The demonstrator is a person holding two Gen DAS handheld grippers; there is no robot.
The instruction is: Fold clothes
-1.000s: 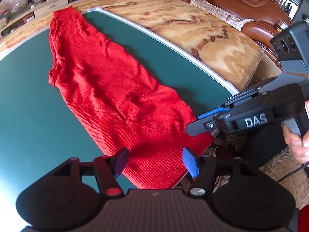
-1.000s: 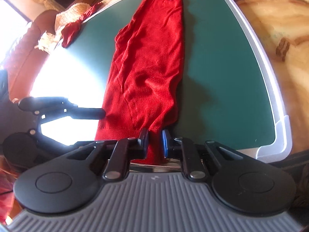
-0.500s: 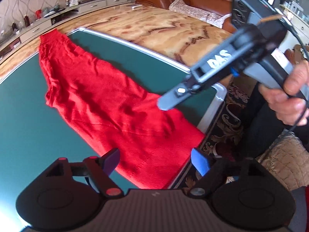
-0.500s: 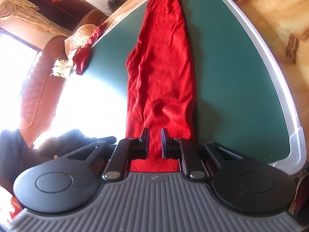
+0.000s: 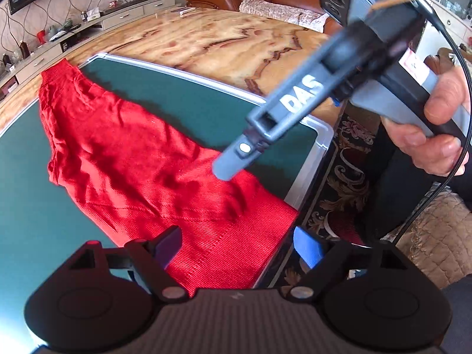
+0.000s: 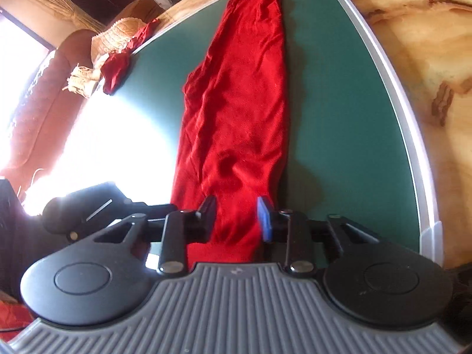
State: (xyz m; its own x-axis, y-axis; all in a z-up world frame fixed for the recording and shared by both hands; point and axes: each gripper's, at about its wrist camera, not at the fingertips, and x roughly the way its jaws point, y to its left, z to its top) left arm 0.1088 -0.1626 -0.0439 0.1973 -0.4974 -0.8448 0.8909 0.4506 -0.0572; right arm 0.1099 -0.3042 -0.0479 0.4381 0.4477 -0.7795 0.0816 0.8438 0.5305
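A long red knit garment (image 5: 141,159) lies folded lengthwise on the green table (image 5: 35,218), its ribbed hem at the near corner. My left gripper (image 5: 237,246) stands wide open just above that hem, with nothing pinched. My right gripper (image 6: 236,216) straddles the hem's right side, where the garment (image 6: 236,118) runs away from it. Its jaws are opening and the pads stand clear of the cloth between them. In the left wrist view the right gripper (image 5: 227,171) slants down over the garment, held by a person's hand (image 5: 436,129).
The table's silver rim (image 5: 321,144) and corner lie close on the right, above a dark patterned rug (image 5: 342,194). A second red cloth (image 6: 118,67) hangs at the far left edge by a brown sofa (image 6: 44,103). The floor beyond is marbled tan.
My right gripper's jaws have parted and let go of the hem they were pinching. My left gripper opened wider and rolled, and the right gripper now sits higher in its view.
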